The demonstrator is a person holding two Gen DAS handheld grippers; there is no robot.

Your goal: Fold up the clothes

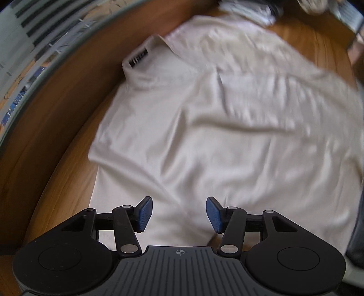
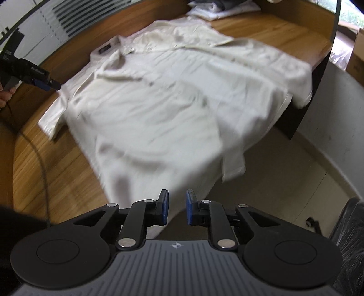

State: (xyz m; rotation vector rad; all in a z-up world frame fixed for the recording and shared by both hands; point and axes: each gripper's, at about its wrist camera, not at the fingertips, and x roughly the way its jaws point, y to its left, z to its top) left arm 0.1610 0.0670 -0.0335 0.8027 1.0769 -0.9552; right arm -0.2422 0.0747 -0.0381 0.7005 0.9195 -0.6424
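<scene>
A cream collared shirt [image 1: 204,113] lies spread on the wooden table [image 1: 56,118], with its collar and black label at the far left. My left gripper [image 1: 179,214] hovers over the shirt's near part, its blue pads wide apart and nothing between them. In the right wrist view the shirt [image 2: 170,91] has one side hanging over the table's right edge. My right gripper [image 2: 177,208] is above the shirt's near hem, with a narrow gap between its pads and no cloth in it. The left gripper [image 2: 54,86] shows at the far left beside the shirt's sleeve.
A pile of folded clothes [image 2: 216,9] sits at the table's far end. To the right the table ends over pale floor [image 2: 295,170], with a black chair [image 2: 350,227] and a cardboard box [image 2: 357,57]. A cable [image 2: 43,164] crosses the table on the left.
</scene>
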